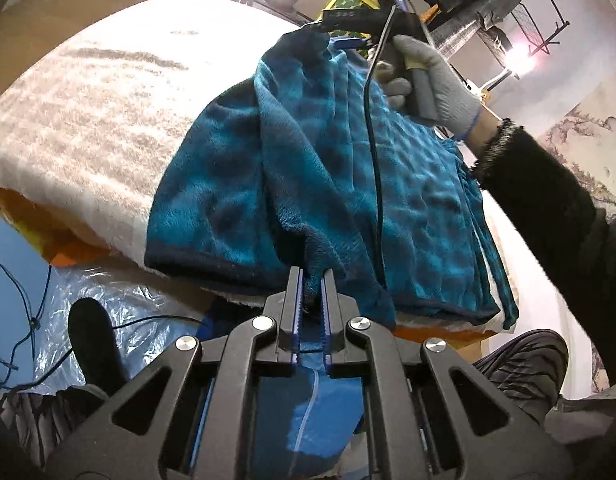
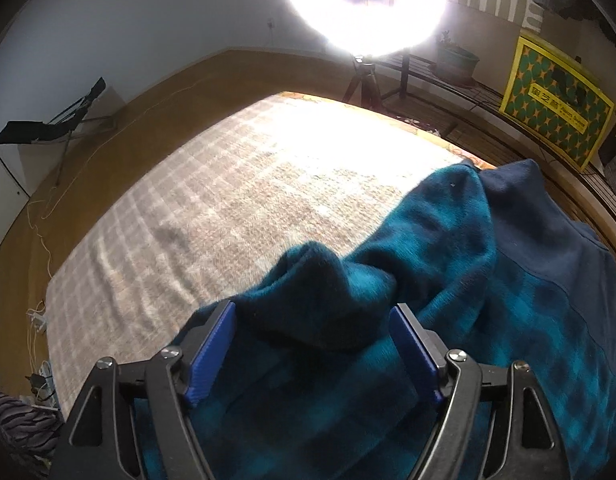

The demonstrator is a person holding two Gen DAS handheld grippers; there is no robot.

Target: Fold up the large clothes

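A blanket-covered bed (image 2: 227,184) is carrying the garment (image 1: 308,168), a large teal-and-navy checked fleece lying near the bed's near edge. It is looking partly folded: one side is lying flat while a thick fold is being raised along its middle, so by my reading at least one more fold and a smoothing are left. The left gripper (image 1: 311,292) is pinching the fleece hem at the near edge, its jaws nearly closed on the cloth. The right gripper (image 2: 314,344) is hovering at the far end with its jaws standing wide apart around a hump of fleece, gripping nothing as far as can be seen. Beyond the bed, a bright ring lamp (image 2: 364,4) is glaring on a tripod, and a yellow box (image 2: 556,112) is sitting on a wire rack.
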